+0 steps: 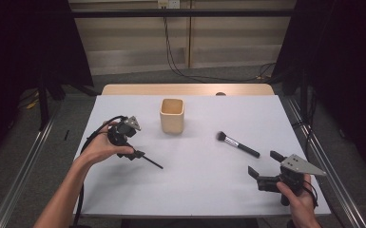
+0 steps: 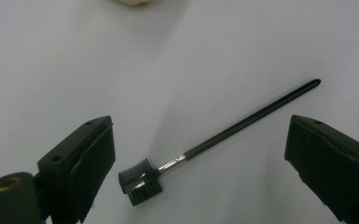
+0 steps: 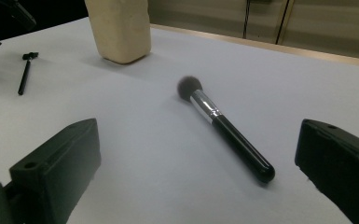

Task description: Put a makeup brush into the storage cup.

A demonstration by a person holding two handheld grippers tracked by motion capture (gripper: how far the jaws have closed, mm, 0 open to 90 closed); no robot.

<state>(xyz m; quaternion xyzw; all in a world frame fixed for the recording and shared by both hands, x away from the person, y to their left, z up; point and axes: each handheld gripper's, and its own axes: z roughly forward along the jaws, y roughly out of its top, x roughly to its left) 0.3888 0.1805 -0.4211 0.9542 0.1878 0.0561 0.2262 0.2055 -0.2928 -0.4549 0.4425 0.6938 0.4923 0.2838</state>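
Left claw [image 2: 200,163] hangs wide over the thin comb brush [image 2: 205,149] on the table [image 2: 177,56], touching nothing. Right claw [image 3: 205,172] gapes before the powder brush [image 3: 224,126].

A white surface [image 1: 190,185] fills the middle of the high view, with a strip of pale wood [image 1: 185,89] along its far edge; a small dark round thing [image 1: 220,94] sits on that strip (too small to tell what it is); a cream cup [image 1: 172,116] with rounded corners stands upright on the far half, open at the top; metal rails [image 1: 26,175] run along the floor on both sides; dark curtains [image 1: 24,42] hang at left and right; black cables [image 1: 176,61] drop from a wall socket [image 1: 168,4] and trail over the grey floor [image 1: 209,73].
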